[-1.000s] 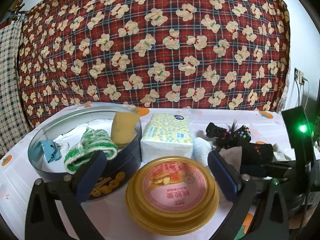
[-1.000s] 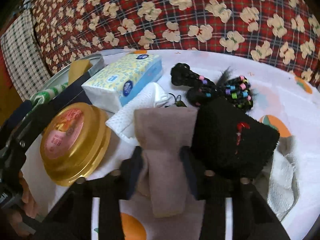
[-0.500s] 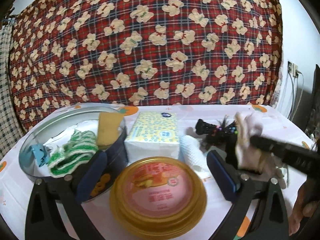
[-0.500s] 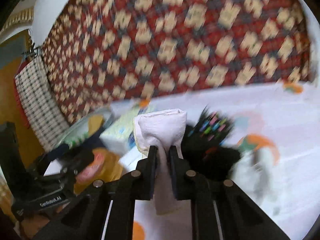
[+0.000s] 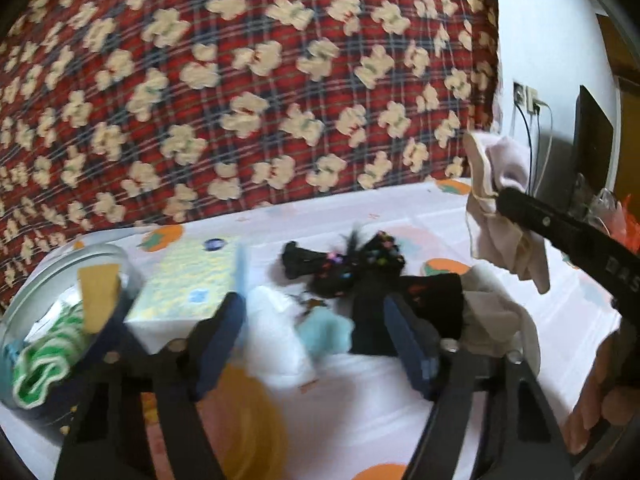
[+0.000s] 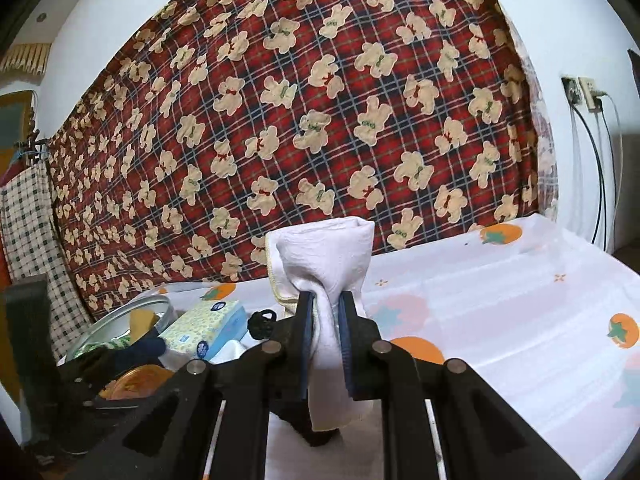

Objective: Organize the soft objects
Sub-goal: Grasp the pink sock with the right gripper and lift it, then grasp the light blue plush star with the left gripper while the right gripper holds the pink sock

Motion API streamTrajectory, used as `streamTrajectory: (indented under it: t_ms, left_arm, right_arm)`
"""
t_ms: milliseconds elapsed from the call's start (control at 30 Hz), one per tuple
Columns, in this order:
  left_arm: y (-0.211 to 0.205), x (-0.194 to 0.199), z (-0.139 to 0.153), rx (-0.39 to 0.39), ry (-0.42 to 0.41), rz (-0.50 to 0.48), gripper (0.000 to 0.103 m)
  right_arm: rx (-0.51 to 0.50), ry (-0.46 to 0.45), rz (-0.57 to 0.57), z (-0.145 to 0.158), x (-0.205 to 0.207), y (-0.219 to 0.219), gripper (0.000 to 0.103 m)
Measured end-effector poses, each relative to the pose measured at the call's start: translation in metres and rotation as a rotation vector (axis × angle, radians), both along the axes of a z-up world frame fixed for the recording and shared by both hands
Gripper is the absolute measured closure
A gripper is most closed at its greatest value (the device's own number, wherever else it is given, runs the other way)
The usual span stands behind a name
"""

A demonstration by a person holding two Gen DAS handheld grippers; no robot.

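The pale cloth (image 6: pixel 324 280) was held pinched in the right gripper (image 6: pixel 325 320) jaws above the desk (image 6: pixel 520 320); the left gripper (image 5: pixel 316 336) jaws were spread wide, empty; a steady carry to the round tin (image 5: pixel 24 292) was judged best

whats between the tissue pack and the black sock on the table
In the left wrist view, a white mesh cloth and a pale blue fluffy piece lie between the tissue pack and the black sock.

I note both grippers, left gripper (image 5: pixel 316 332) and right gripper (image 6: pixel 325 322), as black-framed, with dark blue finger pads (image 6: pixel 305 336) and silver pivot screws (image 6: pixel 273 347).
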State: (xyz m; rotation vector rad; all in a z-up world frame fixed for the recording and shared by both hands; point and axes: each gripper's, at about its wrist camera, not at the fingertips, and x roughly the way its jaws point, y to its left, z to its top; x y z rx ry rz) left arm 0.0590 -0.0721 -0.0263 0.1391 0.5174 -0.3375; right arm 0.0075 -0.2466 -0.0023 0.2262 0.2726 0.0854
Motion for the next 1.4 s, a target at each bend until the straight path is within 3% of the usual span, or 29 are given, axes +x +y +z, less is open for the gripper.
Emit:
streamTrajectory:
  t_ms: [233,433,700,900,1033,1200,1267,1400]
  left_arm:
    - [-0.022,0.038,-0.016,-0.017,0.144,0.008,0.063]
    - [-0.029,0.061,-0.041,-0.006,0.287,0.077,0.063]
    - [-0.036,0.068,-0.051,0.025,0.324,0.101,0.058]
    - [-0.029,0.069,-0.048,-0.057,0.349,0.040,0.079]
    - [-0.021,0.059,-0.038,-0.157,0.306,-0.010,0.081]
    - [-0.010,0.029,-0.017,-0.242,0.135,-0.058,0.081]
    - [-0.005,0.020,-0.013,-0.271,0.101,-0.071,0.086]
    - [0.005,0.001,-0.006,-0.325,0.035,-0.127,0.086]
  right_arm:
    - [0.008,0.006,-0.011,-0.002,-0.002,-0.005,0.089]
    - [0.013,0.008,-0.016,-0.002,-0.002,-0.006,0.089]
    - [0.042,0.018,-0.021,-0.002,-0.002,-0.012,0.089]
    - [0.051,0.013,-0.031,-0.002,-0.003,-0.014,0.089]
    - [0.057,0.006,-0.049,-0.002,-0.004,-0.017,0.089]
    - [0.056,-0.008,-0.069,-0.001,-0.007,-0.019,0.089]
    - [0.056,-0.011,-0.076,-0.001,-0.008,-0.020,0.089]
    - [0.059,-0.002,-0.083,-0.002,-0.006,-0.021,0.089]
